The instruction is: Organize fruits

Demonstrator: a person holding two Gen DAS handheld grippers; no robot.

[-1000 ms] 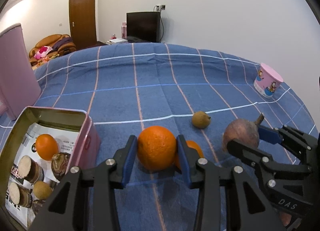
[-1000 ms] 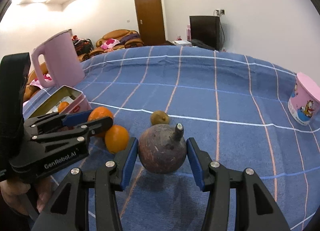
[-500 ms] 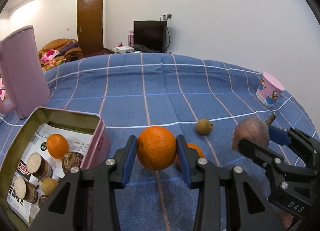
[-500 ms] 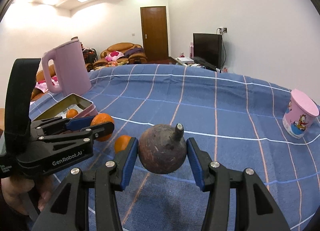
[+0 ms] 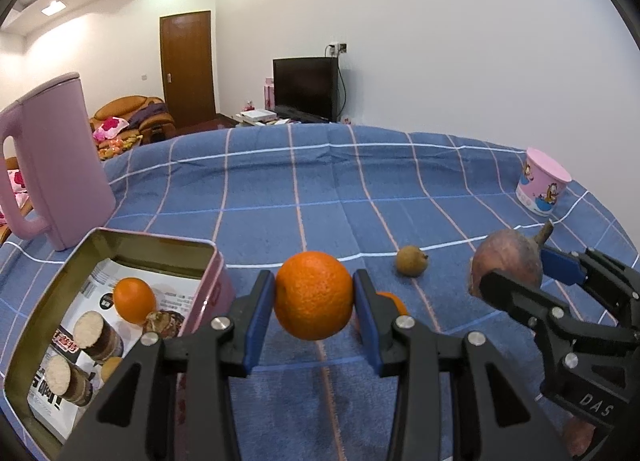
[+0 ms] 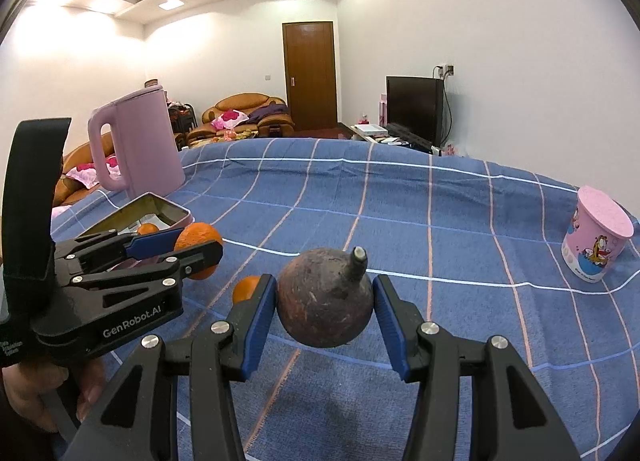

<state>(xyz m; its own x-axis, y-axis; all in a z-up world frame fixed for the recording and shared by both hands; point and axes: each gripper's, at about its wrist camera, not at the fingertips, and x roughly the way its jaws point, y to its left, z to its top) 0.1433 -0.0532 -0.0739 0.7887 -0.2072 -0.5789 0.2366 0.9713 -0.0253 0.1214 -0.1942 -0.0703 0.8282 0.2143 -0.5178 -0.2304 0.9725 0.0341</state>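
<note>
The orange [image 5: 313, 295] looks firm and round, with a pebbled rind that gives the pads some bite. It is probably light enough to carry in a side pinch across its widest part, which is where the left hand-held gripper [image 5: 314, 303] has it: jaws at a middling width, blue pads pressed on either flank, the fruit lifted clear of the blue checked surface [image 5: 280, 197].

The dark brown-purple fruit [image 6: 325, 298], round with a stubby stalk pointing up, seems hard-shelled and somewhat heavier. I cannot say from these views whether its skin is rough or slick. The right hand-held gripper [image 6: 325, 311] clamps it across the belly below the stalk, jaws a little wider than the left's, and holds it off the cloth. Pinching at the widest girth is the safe hold; higher up, the taper toward the stalk could let it squirt out.

To the near left, the open tin [image 5: 168, 251] already holds a small orange [image 5: 134, 300] and several cut brown pieces. On the cloth remain a second orange [image 5: 390, 300], half hidden behind the left gripper's right finger, and a small brownish fruit [image 5: 411, 271] farther off. A pink kettle [image 5: 56, 165] stands far left and a pink cup [image 5: 541, 187] far right.
</note>
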